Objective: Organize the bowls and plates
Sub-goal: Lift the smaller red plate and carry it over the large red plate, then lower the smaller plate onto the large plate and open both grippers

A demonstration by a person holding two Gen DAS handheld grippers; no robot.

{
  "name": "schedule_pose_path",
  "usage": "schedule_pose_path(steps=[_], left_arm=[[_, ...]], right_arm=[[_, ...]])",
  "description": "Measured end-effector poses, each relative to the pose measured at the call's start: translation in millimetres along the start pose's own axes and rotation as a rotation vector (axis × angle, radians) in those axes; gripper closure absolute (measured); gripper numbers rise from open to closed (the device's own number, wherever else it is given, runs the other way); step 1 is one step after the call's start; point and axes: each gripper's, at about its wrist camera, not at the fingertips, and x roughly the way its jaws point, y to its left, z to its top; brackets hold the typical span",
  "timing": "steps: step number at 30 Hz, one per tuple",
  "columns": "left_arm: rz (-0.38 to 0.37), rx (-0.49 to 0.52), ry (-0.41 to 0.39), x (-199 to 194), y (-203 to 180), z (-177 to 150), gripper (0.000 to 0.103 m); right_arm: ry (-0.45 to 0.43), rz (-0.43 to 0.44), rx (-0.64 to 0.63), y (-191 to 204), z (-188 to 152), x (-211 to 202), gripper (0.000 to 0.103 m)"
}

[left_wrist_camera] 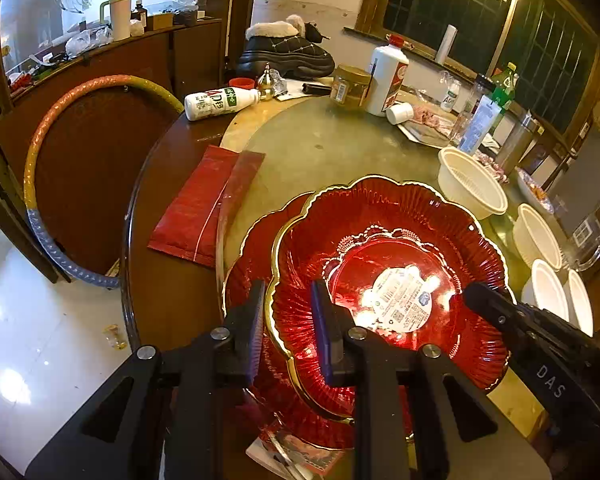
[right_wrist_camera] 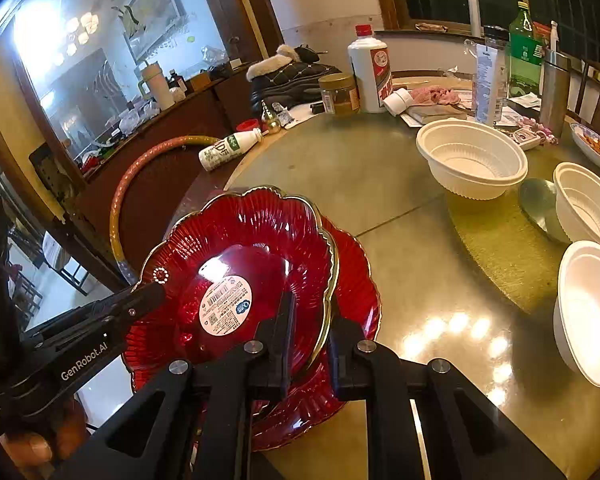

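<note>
Left wrist: left gripper (left_wrist_camera: 287,312) clamped on near-left rim of the upper red plate (left_wrist_camera: 388,264), one finger inside the rim, one outside; it sits over a second red plate (left_wrist_camera: 252,256) on the round table (left_wrist_camera: 332,144). Right gripper's tip (left_wrist_camera: 484,300) on the opposite rim. Right wrist: right gripper (right_wrist_camera: 314,344) clamped on upper plate's right rim. White bowls (right_wrist_camera: 472,160) stand apart, far right.
</note>
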Motion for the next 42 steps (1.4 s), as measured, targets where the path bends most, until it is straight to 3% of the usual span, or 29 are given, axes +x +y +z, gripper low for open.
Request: schedule_pose_path(steps=[13,42], left_arm=[[0.045,0.021,0.045,23,-2,-6,0.083],[0.086,0.049,0.074,33,-5,-10,0.083]], right_arm=[[0.049,-0.021,-0.007,-3,-2,20,0.089],[0.088,-0.055,-0.024,-2,-6,37,0.087]])
